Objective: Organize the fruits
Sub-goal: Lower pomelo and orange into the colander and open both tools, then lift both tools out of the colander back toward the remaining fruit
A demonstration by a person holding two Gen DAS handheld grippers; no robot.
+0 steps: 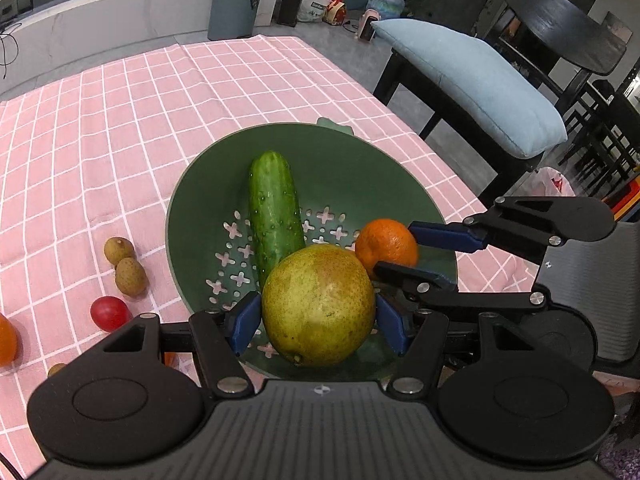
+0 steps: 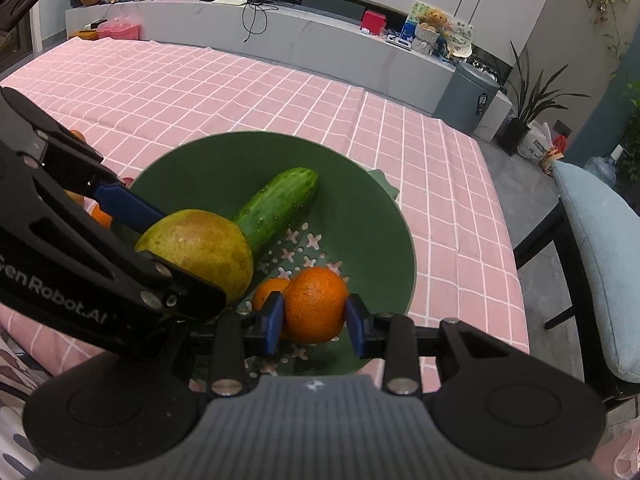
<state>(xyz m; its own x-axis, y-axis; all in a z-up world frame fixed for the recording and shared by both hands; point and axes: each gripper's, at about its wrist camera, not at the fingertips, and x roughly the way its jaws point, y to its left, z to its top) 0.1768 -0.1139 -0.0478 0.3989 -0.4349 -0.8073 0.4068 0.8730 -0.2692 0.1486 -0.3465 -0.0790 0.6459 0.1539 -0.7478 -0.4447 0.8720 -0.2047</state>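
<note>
A green colander bowl (image 1: 360, 168) (image 2: 224, 164) stands on the pink checked tablecloth with a cucumber (image 1: 274, 212) (image 2: 280, 200) lying in it. My left gripper (image 1: 319, 322) (image 2: 192, 258) is shut on a yellow-green pear (image 1: 320, 304) (image 2: 200, 248), low over the bowl's near side. To its right, my right gripper (image 2: 315, 322) (image 1: 394, 248) is shut on an orange (image 2: 316, 304) (image 1: 386, 246) just above the bowl's perforated bottom. A second, smaller orange (image 2: 268, 294) sits in the bowl behind the held one. Whether either held fruit touches the bowl, I cannot tell.
Left of the bowl lie two small brown fruits (image 1: 124, 264), a red tomato (image 1: 110, 312) and another orange (image 1: 6, 340). The table's edge runs close on the right, beside a dark chair with a light blue cushion (image 1: 480, 80) (image 2: 600, 260). A grey bin (image 1: 236, 4) stands beyond.
</note>
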